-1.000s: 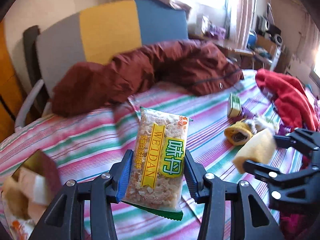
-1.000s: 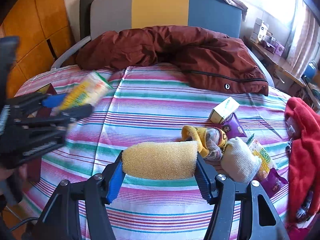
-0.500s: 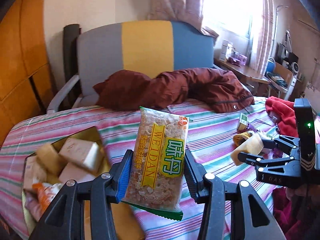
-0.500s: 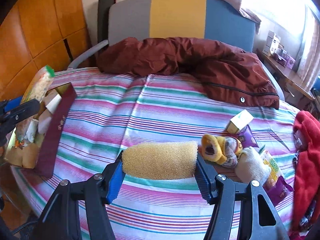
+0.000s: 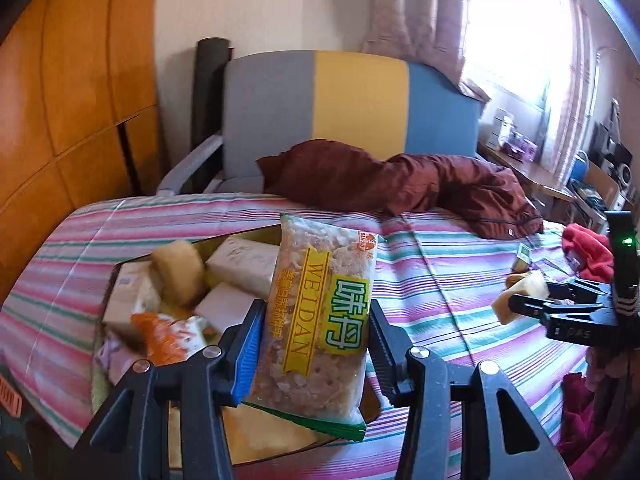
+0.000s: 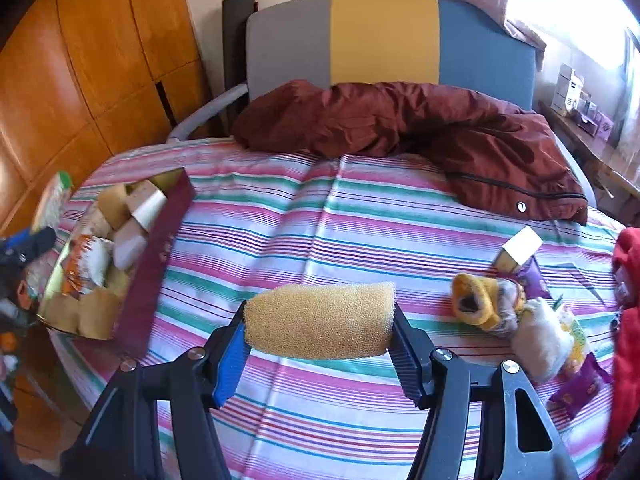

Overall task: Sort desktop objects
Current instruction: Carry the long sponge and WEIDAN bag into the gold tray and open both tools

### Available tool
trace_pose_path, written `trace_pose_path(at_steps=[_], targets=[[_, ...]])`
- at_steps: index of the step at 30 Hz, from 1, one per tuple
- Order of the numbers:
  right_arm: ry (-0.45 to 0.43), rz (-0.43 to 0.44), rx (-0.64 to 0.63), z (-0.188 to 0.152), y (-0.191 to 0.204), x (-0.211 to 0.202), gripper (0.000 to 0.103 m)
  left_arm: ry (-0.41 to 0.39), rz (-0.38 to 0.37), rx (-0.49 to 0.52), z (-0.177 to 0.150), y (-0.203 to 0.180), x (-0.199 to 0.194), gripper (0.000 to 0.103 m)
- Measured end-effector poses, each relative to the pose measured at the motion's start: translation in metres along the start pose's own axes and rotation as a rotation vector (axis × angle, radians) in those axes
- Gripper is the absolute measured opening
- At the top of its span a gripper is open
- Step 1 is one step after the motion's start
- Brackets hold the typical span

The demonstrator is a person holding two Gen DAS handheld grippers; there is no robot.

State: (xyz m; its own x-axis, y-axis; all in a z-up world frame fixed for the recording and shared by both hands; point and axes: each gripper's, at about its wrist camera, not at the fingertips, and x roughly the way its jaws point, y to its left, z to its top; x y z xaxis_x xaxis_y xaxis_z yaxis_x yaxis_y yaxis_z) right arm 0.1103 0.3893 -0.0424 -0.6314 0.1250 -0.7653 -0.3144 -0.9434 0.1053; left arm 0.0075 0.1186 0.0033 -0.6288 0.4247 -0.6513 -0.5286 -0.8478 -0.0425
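Note:
My left gripper is shut on a clear snack packet with a yellow and green label, held upright above a dark red box. The box lies at the left edge of the striped cloth and holds several small cartons, sponges and packets. In the right wrist view my right gripper is shut on a yellow sponge, gripped by its two ends above the middle of the cloth. That gripper with its sponge also shows at the right of the left wrist view.
A dark red jacket lies across the far side of the cloth before a grey, yellow and blue chair back. At the right lie a small carton, yellow socks, a white sock, purple packets and red cloth.
My left gripper has swung left with the snack packet until the red box came under it. The right gripper drifted a little left with the sponge still gripped.

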Motion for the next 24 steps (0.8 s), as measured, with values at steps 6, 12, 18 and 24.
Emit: trace_pose_path(at_steps=[6, 12, 18, 24], targets=[[-0.030, 0.079, -0.042, 0.009, 0.043, -0.013, 0.064, 0.002, 0.033, -0.049, -0.009, 0.027, -0.008, 0.049], [-0.051, 0.167, -0.084, 0.013, 0.089, -0.020, 0.064, 0.006, 0.057, -0.095, -0.018, 0.050, -0.013, 0.049], [-0.054, 0.248, -0.117, 0.016, 0.131, -0.014, 0.064, 0.012, 0.084, -0.139, -0.026, 0.073, -0.016, 0.049], [-0.056, 0.304, -0.139, 0.019, 0.162, -0.008, 0.064, 0.013, 0.097, -0.176, -0.033, 0.089, -0.019, 0.049]])
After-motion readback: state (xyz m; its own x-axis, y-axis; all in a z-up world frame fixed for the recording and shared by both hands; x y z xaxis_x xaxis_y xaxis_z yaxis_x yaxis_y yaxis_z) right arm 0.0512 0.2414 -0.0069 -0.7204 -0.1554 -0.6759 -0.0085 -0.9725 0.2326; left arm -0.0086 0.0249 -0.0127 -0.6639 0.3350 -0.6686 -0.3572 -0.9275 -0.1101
